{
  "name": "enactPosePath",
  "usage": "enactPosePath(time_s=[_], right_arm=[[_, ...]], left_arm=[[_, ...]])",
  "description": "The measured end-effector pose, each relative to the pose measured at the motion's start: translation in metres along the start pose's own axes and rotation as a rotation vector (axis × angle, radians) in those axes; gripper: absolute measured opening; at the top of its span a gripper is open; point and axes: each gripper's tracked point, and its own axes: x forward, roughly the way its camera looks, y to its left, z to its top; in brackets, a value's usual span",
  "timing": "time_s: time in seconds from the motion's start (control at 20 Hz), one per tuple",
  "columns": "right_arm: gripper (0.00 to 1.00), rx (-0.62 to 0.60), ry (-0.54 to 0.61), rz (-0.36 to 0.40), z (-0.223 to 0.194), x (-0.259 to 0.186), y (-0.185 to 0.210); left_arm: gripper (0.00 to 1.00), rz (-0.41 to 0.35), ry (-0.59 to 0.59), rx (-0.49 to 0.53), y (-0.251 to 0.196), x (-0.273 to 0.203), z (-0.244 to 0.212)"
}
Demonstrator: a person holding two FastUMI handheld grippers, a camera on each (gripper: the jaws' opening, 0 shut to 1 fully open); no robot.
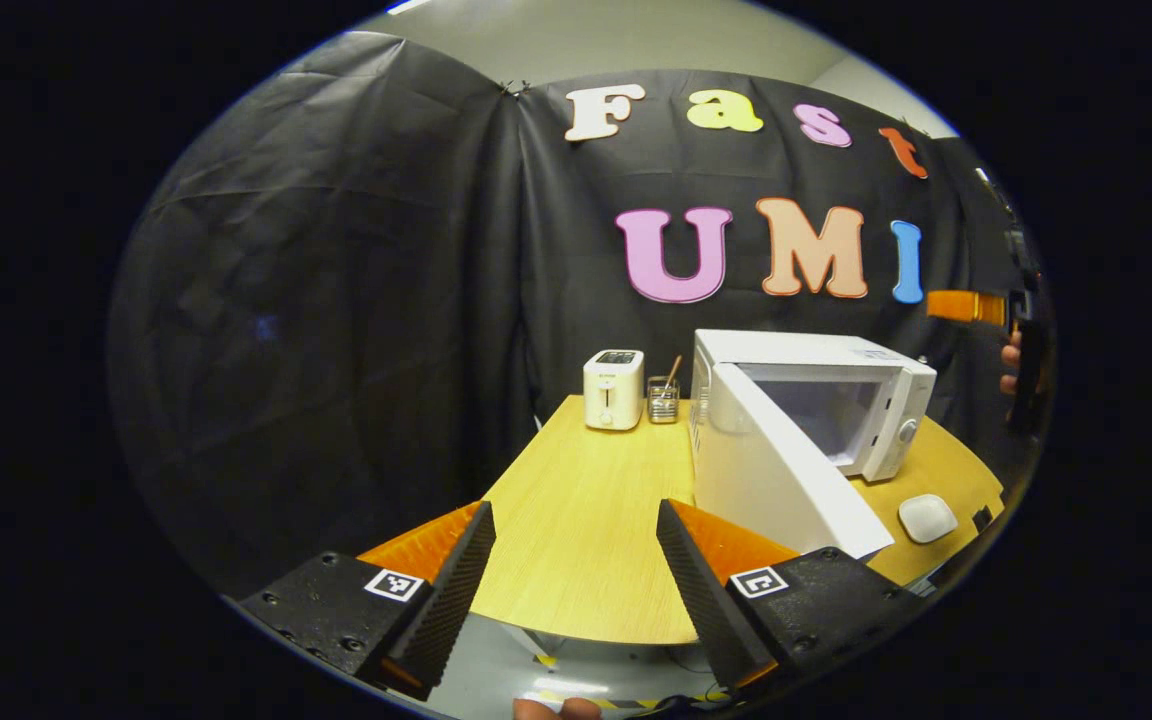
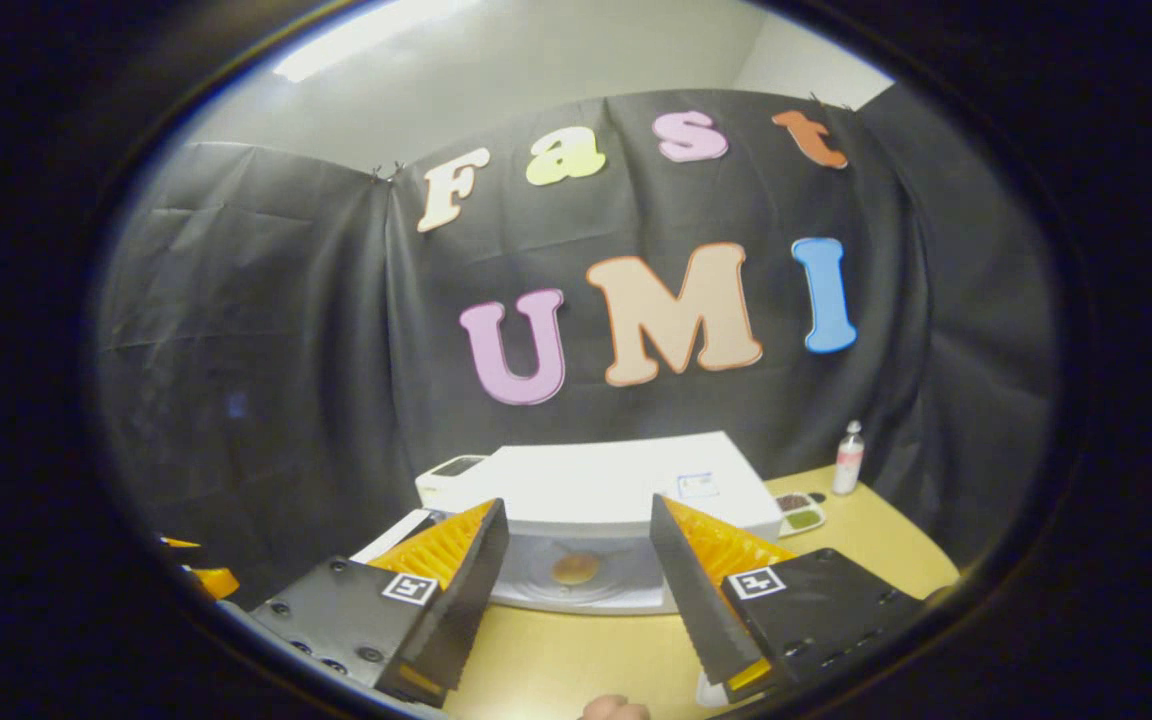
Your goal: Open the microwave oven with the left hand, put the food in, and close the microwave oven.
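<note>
Microwave oven [image 1: 866, 400] stands on the tabletop [image 1: 586, 500], door [image 1: 776, 470] swung wide open toward me. My left gripper [image 1: 576, 570] hangs back over the near edge of the tabletop, fingers spread apart, nothing between them. My right gripper [image 2: 576, 570] is up in front of the microwave oven [image 2: 596, 490], fingers likewise spread and empty.

Progress, as I judge it: opening is done. In the right gripper view a small round brownish item [image 2: 576, 569] sits inside the cavity, on what looks like the turntable; I take this for the food, already in place, though it is too small to be sure. If so, what is left is closing the door, which calls for the left gripper to reach the door's outer face and push it round.

View differences: the left gripper view gives the open door side-on, plus a white toaster [image 1: 614, 389] and a glass cup with sticks [image 1: 663, 398] at the back of the tabletop, a small white dish [image 1: 927, 517] near the front right, and a hand [image 1: 1011, 365] at the far right edge. The right gripper view looks straight into the cavity and also catches a small bottle [image 2: 848, 458] and a tray [image 2: 798, 513] beside the oven's right side.
</note>
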Motion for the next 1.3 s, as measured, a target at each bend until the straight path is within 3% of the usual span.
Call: enactPosePath(time_s=[0.05, 0.1, 0.15, 0.2, 0.3, 0.4, 0.5, 0.55, 0.65, 0.7, 0.8, 0.95, 1.05, 1.1, 1.15, 1.3], right_arm=[[0.89, -0.015, -0.01, -0.011, 0.008, -0.001, -0.006], [0.84, -0.025, -0.015, -0.022, 0.016, -0.001, -0.012], [0.89, -0.03, -0.027, -0.034, 0.026, -0.003, -0.02], [0.84, -0.034, -0.035, -0.05, 0.036, -0.004, -0.027], [0.89, -0.059, -0.066, -0.062, 0.054, -0.003, -0.038], [0.84, -0.087, -0.094, -0.09, 0.067, 0.0, -0.052], [0.84, -0.074, -0.106, -0.106, 0.074, 0.002, -0.06], [0.85, -0.057, -0.106, -0.111, 0.077, 0.002, -0.064], [0.89, -0.051, -0.111, -0.127, 0.078, 0.002, -0.073], [0.84, -0.058, -0.111, -0.131, 0.08, 0.003, -0.075], [0.84, -0.056, -0.11, -0.136, 0.081, 0.001, -0.079], [0.89, -0.041, -0.127, -0.152, 0.09, -0.004, -0.086], [0.84, -0.043, -0.133, -0.167, 0.093, -0.008, -0.093], [0.89, -0.045, -0.135, -0.174, 0.095, -0.009, -0.095], [0.84, -0.049, -0.135, -0.181, 0.094, -0.011, -0.099], [0.84, -0.053, -0.132, -0.196, 0.094, -0.016, -0.104]], left_arm=[[0.95, 0.009, 0.029, -0.023, 0.001, 0.002, -0.008], [0.95, 0.013, 0.051, -0.04, 0.002, 0.005, -0.017], [0.96, 0.015, 0.071, -0.049, 0.001, 0.007, -0.024], [0.95, 0.012, 0.091, -0.054, 0.0, 0.008, -0.031], [0.92, 0.013, 0.156, -0.075, -0.004, 0.014, -0.049], [0.7, 0.018, 0.277, -0.104, -0.012, 0.015, -0.078], [0.47, 0.039, 0.305, -0.113, -0.018, 0.015, -0.089], [0.13, 0.041, 0.309, -0.11, -0.022, 0.015, -0.089], [0.04, 0.016, 0.334, -0.104, -0.037, 0.016, -0.096], [0.02, -0.005, 0.338, -0.106, -0.045, 0.015, -0.096], [0.01, -0.083, 0.335, -0.106, -0.072, 0.012, -0.093], [0.01, -0.143, 0.314, -0.029, -0.092, 0.014, -0.09], [0.01, -0.189, 0.301, 0.009, -0.108, 0.015, -0.087], [0.0, -0.214, 0.293, 0.028, -0.118, 0.016, -0.085], [0.01, -0.239, 0.286, 0.051, -0.128, 0.017, -0.084], [0.01, -0.315, 0.265, 0.105, -0.158, 0.02, -0.079]])
